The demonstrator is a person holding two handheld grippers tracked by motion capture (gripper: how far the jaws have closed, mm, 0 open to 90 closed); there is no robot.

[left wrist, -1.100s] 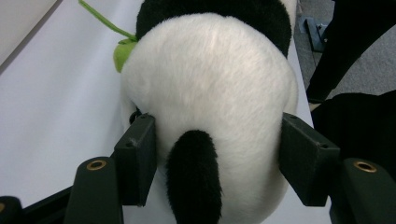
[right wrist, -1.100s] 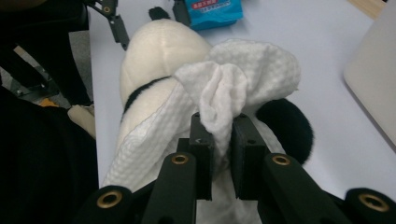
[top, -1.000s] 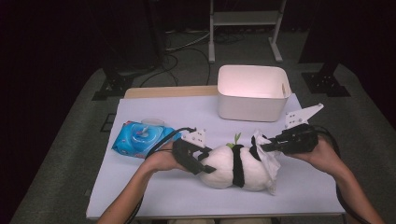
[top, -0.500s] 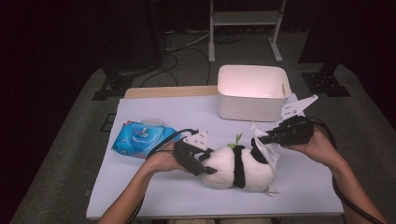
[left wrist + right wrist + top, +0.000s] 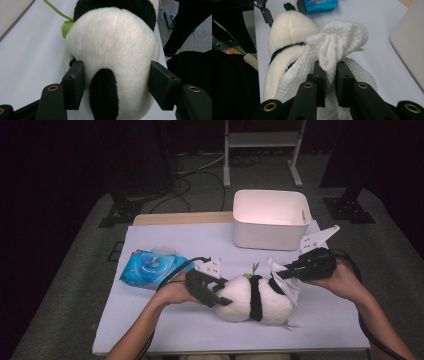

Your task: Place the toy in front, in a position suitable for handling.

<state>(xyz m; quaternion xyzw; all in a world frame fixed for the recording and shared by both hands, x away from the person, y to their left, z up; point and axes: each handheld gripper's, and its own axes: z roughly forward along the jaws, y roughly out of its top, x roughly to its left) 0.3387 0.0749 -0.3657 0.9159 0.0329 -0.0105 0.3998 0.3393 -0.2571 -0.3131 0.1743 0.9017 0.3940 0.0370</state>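
Note:
A black-and-white panda plush (image 5: 250, 301) lies on its side on the white table (image 5: 165, 320). My left gripper (image 5: 220, 295) is shut on its left end. In the left gripper view the pads (image 5: 73, 87) press into both sides of the white fur (image 5: 112, 50), with a green leaf (image 5: 65, 27) behind. My right gripper (image 5: 280, 274) is shut on a bunched white wet wipe (image 5: 289, 284), which rests against the panda's right end. In the right gripper view the wipe (image 5: 337, 42) sticks up between the jaws of my right gripper (image 5: 329, 75) and drapes over the plush (image 5: 287, 32).
A blue pack of wipes (image 5: 150, 267) lies on the table to the left of the panda. A white bin (image 5: 270, 220) stands at the back right, close behind my right hand. The table's front edge runs just below the plush.
My right gripper with the wipe has shifted slightly up and left against the panda's right end. The left gripper and the plush have stayed put.

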